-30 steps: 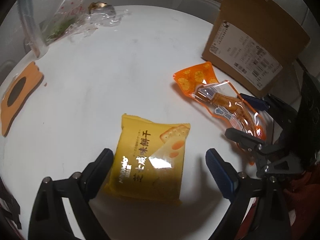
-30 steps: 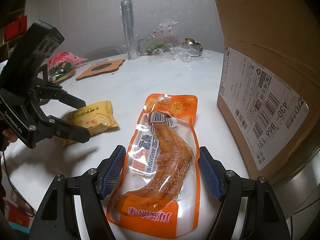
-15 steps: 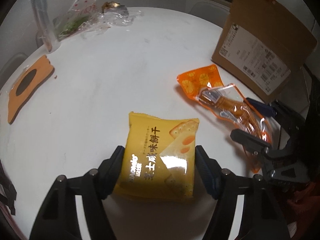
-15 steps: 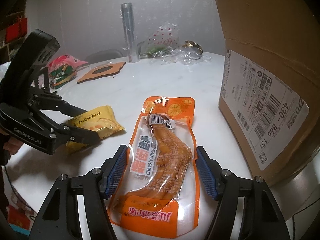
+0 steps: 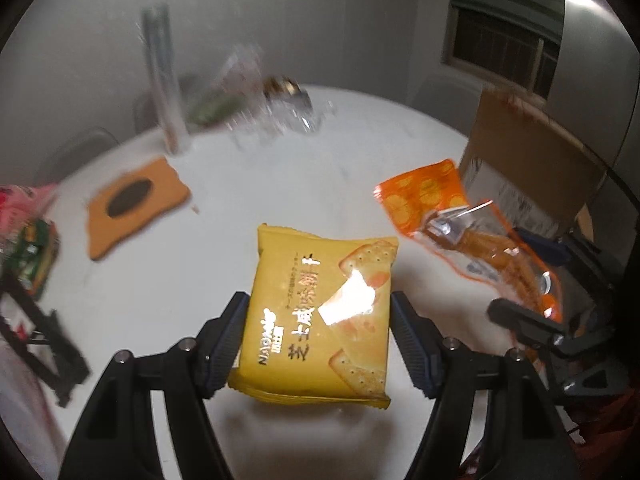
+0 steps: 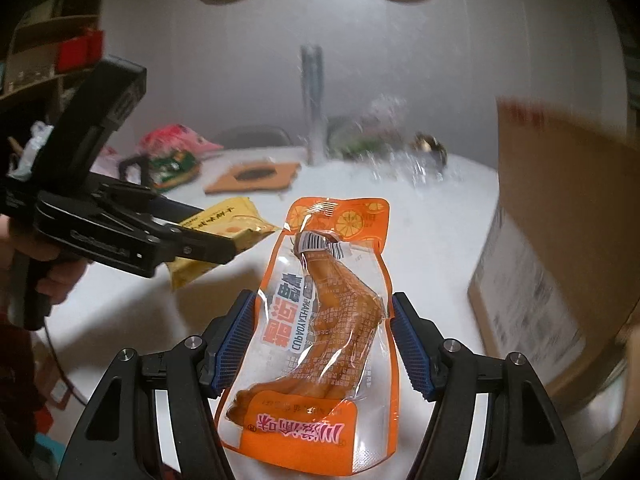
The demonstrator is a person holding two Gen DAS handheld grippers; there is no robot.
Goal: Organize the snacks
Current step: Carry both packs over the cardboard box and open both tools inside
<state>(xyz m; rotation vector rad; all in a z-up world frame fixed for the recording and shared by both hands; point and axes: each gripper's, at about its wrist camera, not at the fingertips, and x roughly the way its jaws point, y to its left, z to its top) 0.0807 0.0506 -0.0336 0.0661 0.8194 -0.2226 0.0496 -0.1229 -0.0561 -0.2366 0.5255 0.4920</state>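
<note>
L gripper (image 5: pixel 318 338): clamped on a flat yellow foil cracker packet (image 5: pixel 320 316), pinched at both side edges btwn the blue ribbed pads; packet is seen lifted clear of the round white tabletop (image 5: pixel 248 208), a shadow below it. Jaws were closing a moment ago, packet btwn them. Ahead-left of it an orange cardboard cutout w/ dark oval (image 5: pixel 134 204) lies flat. R gripper (image 6: pixel 323 338): closed on a clear-and-orange plastic pouch of chicken feet (image 6: pixel 320 332), held by its sides, prob. off the table too (blurred). A brown cardboard box w/ label (image 6: pixel 560 240) stands just right of it.
</note>
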